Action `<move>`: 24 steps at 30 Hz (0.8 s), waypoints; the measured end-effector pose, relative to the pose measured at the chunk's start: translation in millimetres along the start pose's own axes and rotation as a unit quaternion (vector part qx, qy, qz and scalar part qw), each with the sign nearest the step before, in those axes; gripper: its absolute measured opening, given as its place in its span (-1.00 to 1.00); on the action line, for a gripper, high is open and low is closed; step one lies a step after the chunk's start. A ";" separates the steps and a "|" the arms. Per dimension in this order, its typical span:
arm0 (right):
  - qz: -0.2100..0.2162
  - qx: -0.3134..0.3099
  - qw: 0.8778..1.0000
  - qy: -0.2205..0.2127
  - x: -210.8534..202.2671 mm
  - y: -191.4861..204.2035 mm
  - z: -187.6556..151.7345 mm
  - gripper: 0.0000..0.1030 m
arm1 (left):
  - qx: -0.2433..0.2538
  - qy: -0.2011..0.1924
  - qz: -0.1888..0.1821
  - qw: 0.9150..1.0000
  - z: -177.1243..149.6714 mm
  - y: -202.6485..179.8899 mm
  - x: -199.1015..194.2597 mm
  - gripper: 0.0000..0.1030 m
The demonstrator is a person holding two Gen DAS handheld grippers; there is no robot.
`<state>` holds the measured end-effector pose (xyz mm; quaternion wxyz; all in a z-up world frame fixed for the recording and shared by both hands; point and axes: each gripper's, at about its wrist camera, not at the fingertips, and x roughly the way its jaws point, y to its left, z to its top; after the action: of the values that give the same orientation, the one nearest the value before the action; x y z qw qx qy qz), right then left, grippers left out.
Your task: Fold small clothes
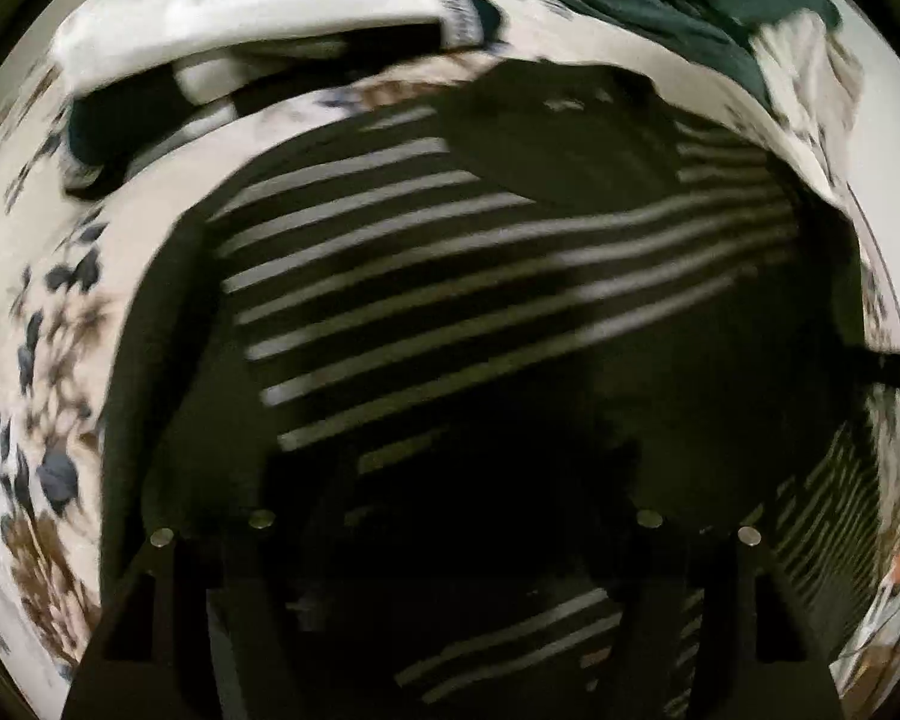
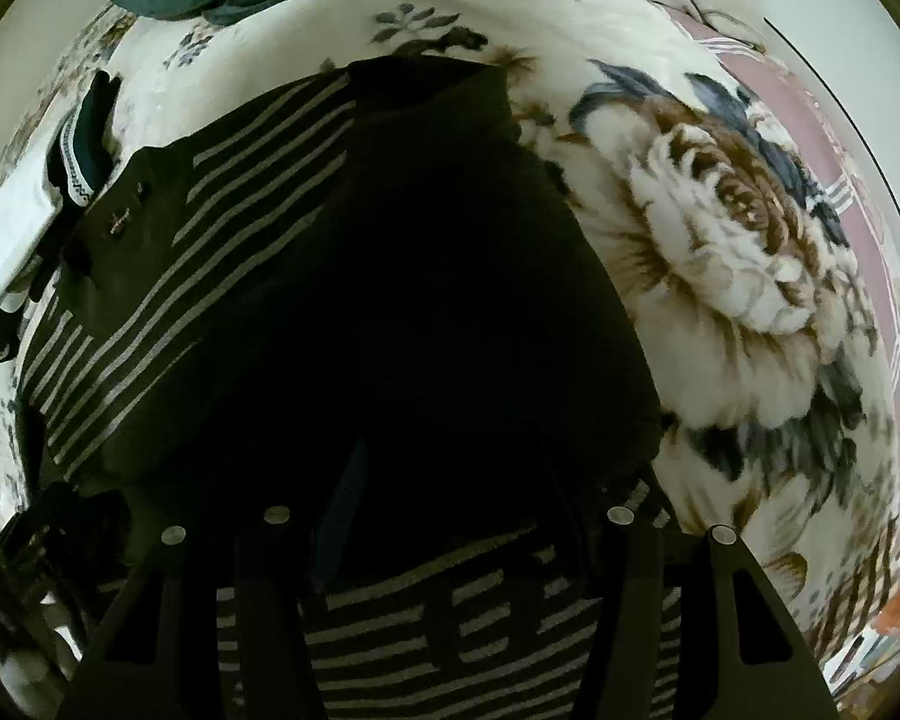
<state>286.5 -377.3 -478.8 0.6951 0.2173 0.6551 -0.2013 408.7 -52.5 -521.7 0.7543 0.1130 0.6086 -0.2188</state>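
The striped shirt [image 1: 450, 276] lies flat on the floral bedspread [image 2: 720, 228], reaching from under both grippers toward the far side, the left gripper [image 1: 456, 540] and right gripper [image 2: 450, 540] over its near hem, their grip too dark to tell.

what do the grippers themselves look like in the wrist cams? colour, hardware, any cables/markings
Both look alike. The left gripper and right gripper are matte black, with angular plate-like fingers and triangular cut-outs in the outer brackets. Each shows four round silver fastener heads in a row, such as this one. No cables, labels or markings are discernible; fingertips merge into the dark striped garment. No hands or sleeves are visible.
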 end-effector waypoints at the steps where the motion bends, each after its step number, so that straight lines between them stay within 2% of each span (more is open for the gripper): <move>1: -0.002 -0.001 1.000 0.001 1.6 0.9 0.0 0.14 | 0.015 0.002 0.011 1.000 0.5 -5.0 3.4 0.27; 5: -0.006 -0.001 1.000 0.005 7.5 6.5 1.7 0.14 | 0.036 0.000 0.036 0.999 6.3 -15.2 19.2 0.26; 6: -0.006 -0.001 1.000 0.006 8.5 8.5 2.2 0.14 | 0.035 -0.004 0.033 0.999 9.8 -13.6 22.2 0.01; 7: -0.006 -0.002 1.000 0.006 8.7 8.8 2.4 0.14 | 0.034 -0.010 0.022 0.999 12.0 -12.8 22.3 -0.72; 8: -0.006 -0.002 1.000 0.006 9.0 9.7 2.4 0.14 | 0.031 -0.012 0.019 0.999 14.9 -11.8 22.0 -0.84; 15: -0.002 -0.005 1.000 0.004 10.0 11.6 2.7 0.14 | 0.005 -0.043 0.025 0.999 22.4 -2.0 4.0 -0.90; 20: 0.004 -0.006 1.000 0.001 7.2 7.9 6.8 0.14 | -0.045 -0.032 0.028 0.998 30.7 26.4 8.7 -0.90; 24: 0.022 -0.006 1.000 -0.005 3.9 10.1 21.0 0.14 | -0.073 -0.021 0.014 0.997 31.6 47.0 9.7 -0.90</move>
<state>309.8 -380.9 -481.3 0.7037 0.2263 0.6482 -0.1829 459.7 -26.9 -528.2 0.7763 0.0621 0.6050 -0.1655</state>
